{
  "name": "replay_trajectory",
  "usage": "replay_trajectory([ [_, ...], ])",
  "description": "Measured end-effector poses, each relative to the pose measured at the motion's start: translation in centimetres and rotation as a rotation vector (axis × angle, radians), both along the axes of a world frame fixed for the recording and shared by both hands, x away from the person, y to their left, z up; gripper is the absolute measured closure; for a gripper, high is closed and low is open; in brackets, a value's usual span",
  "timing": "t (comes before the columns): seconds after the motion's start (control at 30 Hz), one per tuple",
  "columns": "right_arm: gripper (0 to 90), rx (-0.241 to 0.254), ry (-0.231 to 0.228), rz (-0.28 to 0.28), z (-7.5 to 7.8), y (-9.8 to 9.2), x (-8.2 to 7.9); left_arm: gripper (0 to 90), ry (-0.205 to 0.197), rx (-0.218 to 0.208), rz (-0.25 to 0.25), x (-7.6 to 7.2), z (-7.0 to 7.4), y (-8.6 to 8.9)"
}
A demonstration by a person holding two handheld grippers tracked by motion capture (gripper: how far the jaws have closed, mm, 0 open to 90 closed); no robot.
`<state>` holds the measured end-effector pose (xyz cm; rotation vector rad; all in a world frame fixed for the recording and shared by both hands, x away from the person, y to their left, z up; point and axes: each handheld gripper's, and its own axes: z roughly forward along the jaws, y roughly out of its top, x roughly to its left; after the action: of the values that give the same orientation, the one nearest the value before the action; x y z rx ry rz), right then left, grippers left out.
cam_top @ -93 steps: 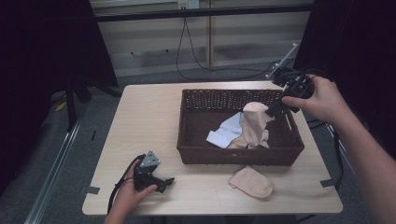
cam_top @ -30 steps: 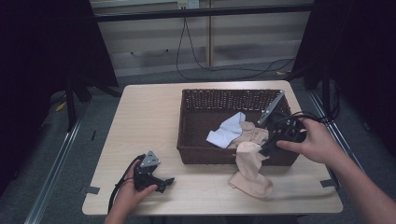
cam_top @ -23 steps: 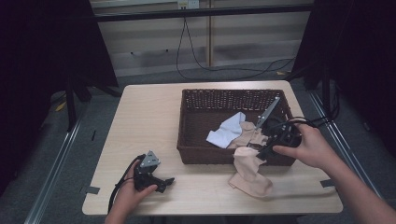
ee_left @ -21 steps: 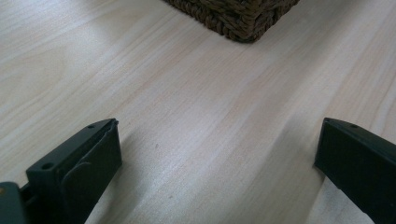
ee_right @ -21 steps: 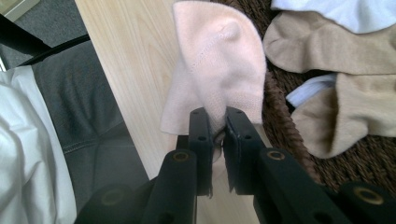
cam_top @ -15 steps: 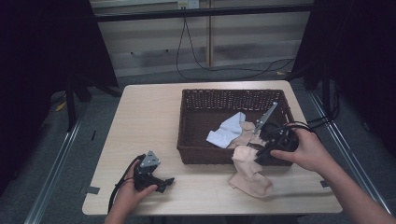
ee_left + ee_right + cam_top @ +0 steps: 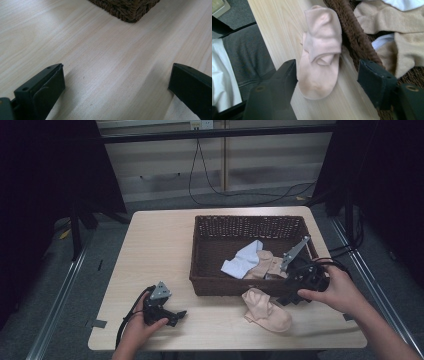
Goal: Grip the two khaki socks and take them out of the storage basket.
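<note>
While the table (image 7: 150,250) lay bare beneath the left tongs (image 7: 174,313), whose jaws stood spread wide with nothing between them, a corner of the brown wicker basket (image 7: 210,227) stood ahead of them. Released, the right tongs (image 7: 327,87) hung just beside the basket's near wall. A white cloth (image 7: 242,262) and beige socks (image 7: 267,265) lay inside it, beyond them. One beige sock (image 7: 320,50) lay between their parted jaws.

Sock (image 7: 266,309) beside basket (image 7: 215,282)
</note>
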<state>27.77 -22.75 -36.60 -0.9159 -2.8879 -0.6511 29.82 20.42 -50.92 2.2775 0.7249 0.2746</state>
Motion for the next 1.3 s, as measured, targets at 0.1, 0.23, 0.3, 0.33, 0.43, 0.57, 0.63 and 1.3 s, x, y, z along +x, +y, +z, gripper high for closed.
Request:
replay_trajectory([
  [0.1, 23.9, 0.01, -0.017, -0.006, -0.3, -0.5, -0.3, 0.0, 0.0, 0.0, 0.0, 0.0, 0.0, 0.0],
  [0.23, 21.1, 0.025, -0.029, -0.007, -0.5, -1.3, -0.6, 0.0, 0.0, -0.001, 0.001, 0.0, 0.0, 0.0],
  [0.3, 18.5, 0.029, -0.028, -0.015, -0.7, -1.6, -0.9, 0.0, 0.0, 0.0, 0.0, 0.0, 0.0, 0.0],
  [0.33, 18.4, 0.035, -0.029, -0.014, -0.8, -1.7, -1.0, 0.0, 0.0, 0.0, 0.0, 0.0, 0.0, 0.0],
  [0.43, 16.6, 0.036, -0.039, -0.01, -1.2, -2.2, -1.2, 0.0, 0.0, 0.0, 0.0, 0.0, 0.0, 0.0],
  [0.57, 15.1, 0.044, -0.046, -0.009, -1.8, -2.7, -1.5, 0.0, 0.001, 0.0, 0.001, 0.0, 0.0, 0.0],
  [0.63, 14.2, 0.047, -0.05, -0.007, -2.0, -3.0, -1.7, 0.0, 0.0, 0.001, 0.001, 0.0, 0.0, 0.0],
  [1.3, 7.9, 0.102, -0.147, -0.001, -5.0, -5.7, -2.8, 0.0, -0.001, 0.0, 0.002, 0.0, 0.0, 0.0],
])
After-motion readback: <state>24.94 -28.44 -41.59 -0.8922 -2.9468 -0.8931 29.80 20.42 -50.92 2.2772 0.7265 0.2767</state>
